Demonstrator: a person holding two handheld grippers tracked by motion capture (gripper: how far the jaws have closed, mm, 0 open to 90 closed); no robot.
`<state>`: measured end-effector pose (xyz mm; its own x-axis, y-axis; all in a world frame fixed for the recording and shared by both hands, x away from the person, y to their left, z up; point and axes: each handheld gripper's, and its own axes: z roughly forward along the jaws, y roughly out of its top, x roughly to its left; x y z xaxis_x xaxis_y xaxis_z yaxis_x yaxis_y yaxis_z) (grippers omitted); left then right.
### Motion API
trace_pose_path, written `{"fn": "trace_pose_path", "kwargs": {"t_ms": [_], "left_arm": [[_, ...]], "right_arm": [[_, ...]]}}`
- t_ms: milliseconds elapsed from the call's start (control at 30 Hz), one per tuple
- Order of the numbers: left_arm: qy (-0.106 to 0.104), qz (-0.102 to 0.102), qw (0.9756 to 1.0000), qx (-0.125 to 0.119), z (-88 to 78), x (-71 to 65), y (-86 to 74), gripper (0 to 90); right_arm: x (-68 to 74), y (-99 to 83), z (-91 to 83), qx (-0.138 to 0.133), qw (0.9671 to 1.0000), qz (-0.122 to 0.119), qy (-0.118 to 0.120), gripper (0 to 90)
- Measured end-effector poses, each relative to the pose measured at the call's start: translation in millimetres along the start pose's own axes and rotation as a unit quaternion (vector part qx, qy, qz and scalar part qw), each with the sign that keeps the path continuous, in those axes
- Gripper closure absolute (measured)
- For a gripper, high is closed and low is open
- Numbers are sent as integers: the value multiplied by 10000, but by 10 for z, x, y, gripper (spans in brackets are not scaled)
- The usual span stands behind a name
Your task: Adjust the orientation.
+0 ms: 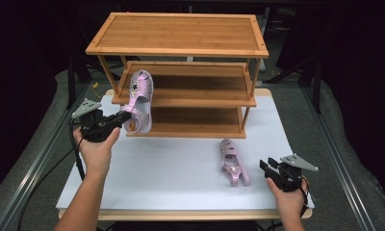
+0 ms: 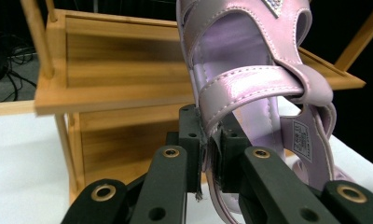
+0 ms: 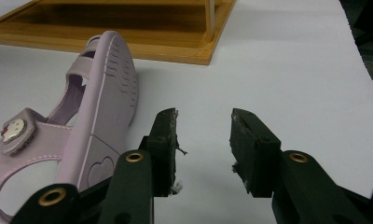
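Left gripper (image 1: 124, 117) pinches raised pink sandal (image 1: 140, 100), frame left | right gripper (image 1: 269, 167) jaws spread, lower right, beside second sandal (image 1: 234, 161) on its side

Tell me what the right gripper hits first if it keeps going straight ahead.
Probably nothing soon: the right gripper points over bare white table. The lying sandal sits just left of its line; the rack's base lies farther, also leftward.

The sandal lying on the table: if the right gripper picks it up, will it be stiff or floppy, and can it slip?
The sandal lies on its side on the table, so it may rock when pushed. Its thick ribbed sole looks fairly stiff, but the thin straps probably bend. The glossy surface could slip between the fingers of the open right gripper, so the strap seems safer.
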<state>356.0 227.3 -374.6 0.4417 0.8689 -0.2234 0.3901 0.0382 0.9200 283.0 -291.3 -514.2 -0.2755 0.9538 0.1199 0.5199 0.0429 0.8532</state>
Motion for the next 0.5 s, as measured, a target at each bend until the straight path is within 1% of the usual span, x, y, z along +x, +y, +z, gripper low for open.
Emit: {"fn": "trace_pose_path", "kwargs": {"t_ms": [67, 133, 167, 233, 267, 300, 333, 367, 400, 433, 467, 500], "left_arm": [[-10, -29, 10000, -13, 125, -36, 79, 834], [3, -28, 10000, -29, 153, -48, 100, 834], [42, -33, 10000, -49, 239, -77, 165, 834], [78, -26, 10000, -45, 313, -96, 210, 834], [78, -26, 10000, -45, 313, -96, 210, 834], [157, 9, 9999, -22, 410, -124, 267, 834], [157, 9, 9999, -22, 410, -124, 267, 834], [175, -21, 9998, -21, 474, -142, 307, 834], [175, -21, 9998, -21, 474, -142, 307, 834], [187, -53, 9998, -34, 545, -164, 353, 834], [187, -53, 9998, -34, 545, -164, 353, 834], [247, -23, 9997, -22, 588, -186, 389, 833]], "right_arm": [[2, -1, 4, 9, 10000, -1, 12, 612], [4, -1, 4, 11, 10000, -6, 20, 612], [6, -1, 3, 12, 10000, 0, 18, 612], [2, -1, 2, -1, 10000, 3, 28, 612], [-1, -1, 0, -15, 10000, 10, 31, 612], [-6, -1, -2, -23, 10000, 6, 33, 612], [-12, 2, -9, -16, 10000, 11, 50, 612], [-14, 4, -11, -27, 10000, 17, 52, 612], [-19, 6, -15, -23, 10000, 13, 47, 612], [-21, 6, -14, -49, 10000, 21, 48, 612], [-21, 6, -14, -49, 10000, 21, 48, 612], [-18, 9, -11, -54, 10000, 5, 53, 612]]}}
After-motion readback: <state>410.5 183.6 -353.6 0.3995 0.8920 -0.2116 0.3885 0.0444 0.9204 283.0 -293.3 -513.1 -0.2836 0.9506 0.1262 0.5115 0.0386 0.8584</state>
